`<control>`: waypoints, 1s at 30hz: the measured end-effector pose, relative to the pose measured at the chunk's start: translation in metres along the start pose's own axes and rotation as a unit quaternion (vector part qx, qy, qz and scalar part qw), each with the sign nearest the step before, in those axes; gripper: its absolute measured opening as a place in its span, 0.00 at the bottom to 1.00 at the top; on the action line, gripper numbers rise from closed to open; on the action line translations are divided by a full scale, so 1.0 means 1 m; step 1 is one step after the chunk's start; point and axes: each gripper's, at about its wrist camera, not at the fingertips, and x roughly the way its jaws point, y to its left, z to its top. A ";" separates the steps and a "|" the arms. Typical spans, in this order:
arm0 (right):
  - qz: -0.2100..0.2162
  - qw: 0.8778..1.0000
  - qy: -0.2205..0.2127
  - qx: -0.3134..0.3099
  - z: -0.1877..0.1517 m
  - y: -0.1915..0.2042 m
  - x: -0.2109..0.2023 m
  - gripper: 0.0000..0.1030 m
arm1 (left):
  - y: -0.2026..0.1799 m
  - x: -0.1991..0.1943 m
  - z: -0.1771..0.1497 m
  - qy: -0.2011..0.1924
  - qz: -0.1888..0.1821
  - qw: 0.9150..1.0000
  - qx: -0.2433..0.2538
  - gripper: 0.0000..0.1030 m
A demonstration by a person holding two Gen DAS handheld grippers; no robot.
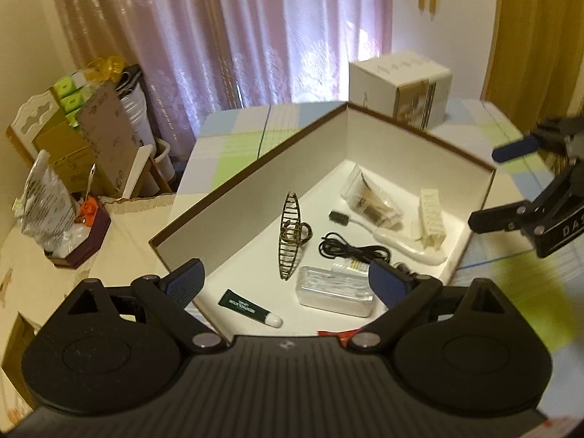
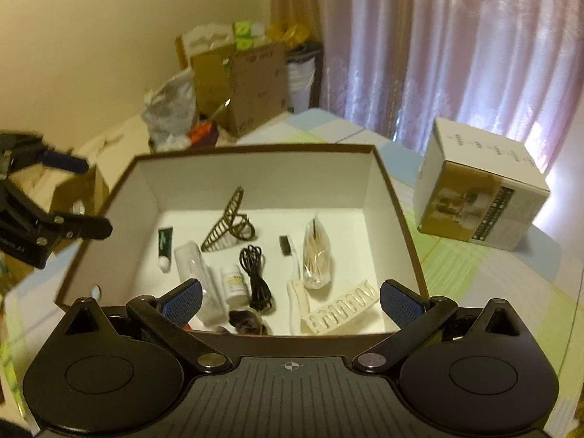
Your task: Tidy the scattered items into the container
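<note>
A big open box [image 2: 401, 197] with brown edges and white walls sits on a table with a checked cloth [image 2: 485, 277]. Lots of small things lie on its white floor.

Near one side is a little green tube [image 2: 164, 246] with a white cap. Next to it lies a clear plastic case [image 2: 199, 277]. A small white bottle [image 2: 235, 286] with a yellow label lies between the case and a curled-up black cable [image 2: 255, 273]. A gold wire hair clip [image 2: 230, 224] stands up behind them, toward the middle of the box. A white toothbrush [image 2: 295, 288] with a dark head lies beside a clear bag of cotton swabs [image 2: 317, 255]. A white card of hair pins [image 2: 343, 310] rests close to the front wall. A dark thing sits at the front edge, but it is too blurry to tell what it is.

The left gripper [image 1: 286, 284] hangs over a corner of the box with its two fingers wide apart and nothing in them. The right gripper [image 2: 290, 301] hangs over the front wall, fingers also wide apart and empty.

A white and gold carton [image 2: 481, 200] stands on the cloth outside the box.
</note>
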 end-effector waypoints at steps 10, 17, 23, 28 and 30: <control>-0.013 0.999 -0.026 0.022 -0.025 0.015 -0.049 0.98 | -0.031 -0.056 -0.009 -0.022 0.010 0.999 -0.032 0.92; -0.019 0.999 -0.024 0.043 -0.049 0.020 -0.074 0.98 | -0.060 -0.080 -0.023 -0.014 0.009 0.998 -0.055 0.92; -0.016 0.998 -0.024 0.052 -0.069 0.026 -0.095 0.98 | -0.081 -0.092 -0.038 -0.005 0.008 0.998 -0.065 0.92; -0.011 0.998 -0.031 0.056 -0.082 0.030 -0.113 0.98 | -0.096 -0.104 -0.049 -0.005 0.013 0.997 -0.072 0.92; -0.008 0.998 -0.036 0.057 -0.086 0.033 -0.121 0.98 | -0.101 -0.109 -0.053 -0.007 0.017 0.997 -0.075 0.92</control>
